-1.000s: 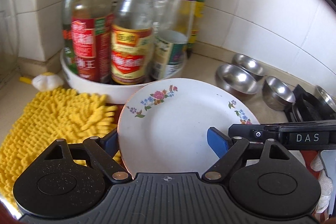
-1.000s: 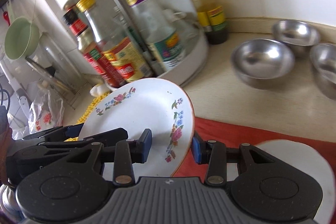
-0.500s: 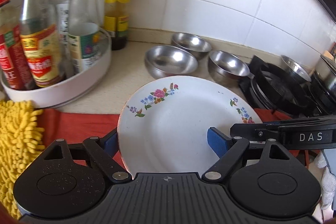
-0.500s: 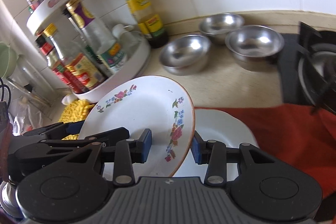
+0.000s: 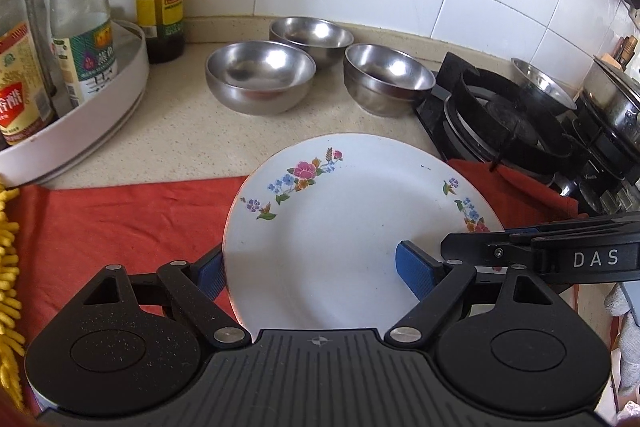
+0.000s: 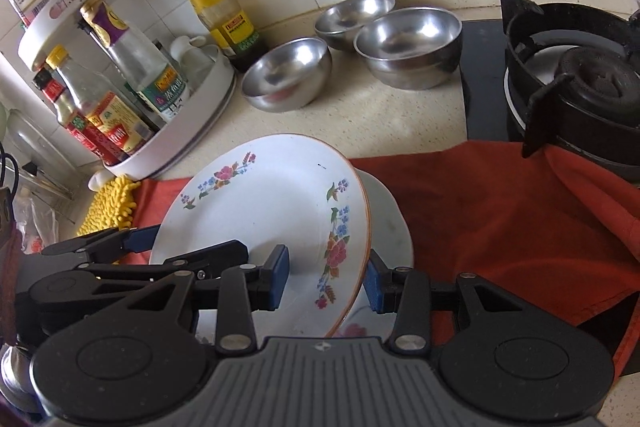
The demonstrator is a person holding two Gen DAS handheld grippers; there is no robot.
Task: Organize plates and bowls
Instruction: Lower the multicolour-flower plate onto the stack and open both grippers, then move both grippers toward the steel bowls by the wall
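Plate (image 5: 352, 227) w/ floral rim is held tilted above the red cloth (image 5: 120, 223), pinched by both tongs: left tongs (image 5: 316, 275) clamp its near-left rim, 1 blue pad each side, and right tongs (image 6: 328, 277) clamp the right rim the same way. In the right wrist view a 2nd white plate (image 6: 394, 223) lies flat on the cloth just under and beside the held one, so my guess is it's the stack target and the floral plate is abt to go on top. Progress looks early-mid: plate stacking not yet finished, and 3 steel bowls (image 5: 260, 77) (image 5: 312, 37) (image 5: 388, 77) sit separately on the surface near the wall, un-nested, all empty as far as I can see. 4th steel bowl (image 5: 540, 83) sits at the back by the stove (image 5: 500, 119). White round rack (image 6: 180, 119) on the left holds several sauce bottles; its upper tier carries jars & boxes. Yellow mop-like cloth (image 6: 110, 207) lies at the cloth's left edge
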